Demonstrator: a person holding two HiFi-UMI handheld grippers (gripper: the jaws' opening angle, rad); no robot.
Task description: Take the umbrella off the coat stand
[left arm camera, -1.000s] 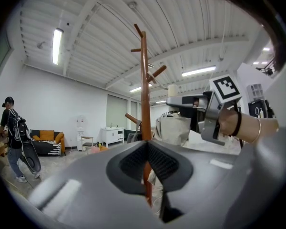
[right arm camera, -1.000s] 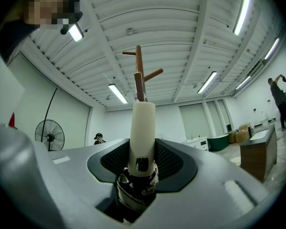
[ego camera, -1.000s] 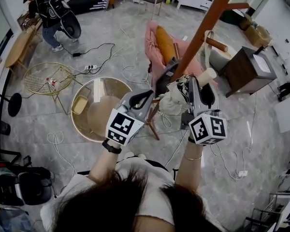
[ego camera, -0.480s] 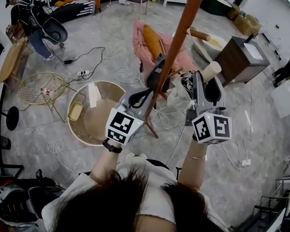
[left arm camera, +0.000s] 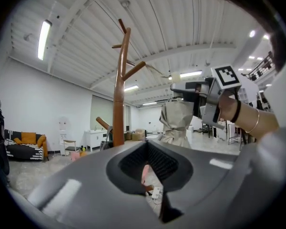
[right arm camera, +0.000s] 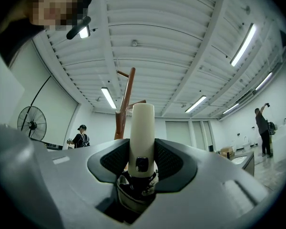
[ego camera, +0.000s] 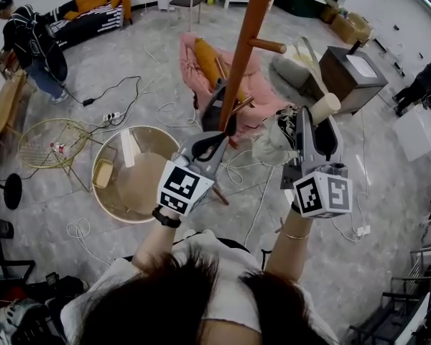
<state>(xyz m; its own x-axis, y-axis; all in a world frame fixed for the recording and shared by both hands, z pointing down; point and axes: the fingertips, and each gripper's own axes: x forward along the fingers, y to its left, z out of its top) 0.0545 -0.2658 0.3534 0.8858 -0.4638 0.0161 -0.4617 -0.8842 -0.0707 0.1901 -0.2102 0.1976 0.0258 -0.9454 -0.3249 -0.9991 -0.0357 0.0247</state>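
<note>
Right gripper (right arm camera: 142, 159) is clamped on the cream handle of the folded beige umbrella (right arm camera: 142, 123) — held clear of the coat stand (ego camera: 243, 56), just to its right. Left gripper (left arm camera: 150, 168) has its jaws apart with nothing between them — the wooden stand rises beyond, to its left.

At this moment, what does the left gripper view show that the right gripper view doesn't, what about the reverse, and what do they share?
Only the left gripper view shows the right gripper from outside, the folded beige umbrella hanging below it, a sofa, and the left gripper with fingers apart and empty. Only the right gripper view shows the umbrella's cream handle clamped between that gripper's fingers, and a standing fan. Both show the coat stand and ceiling strip lights.
</note>
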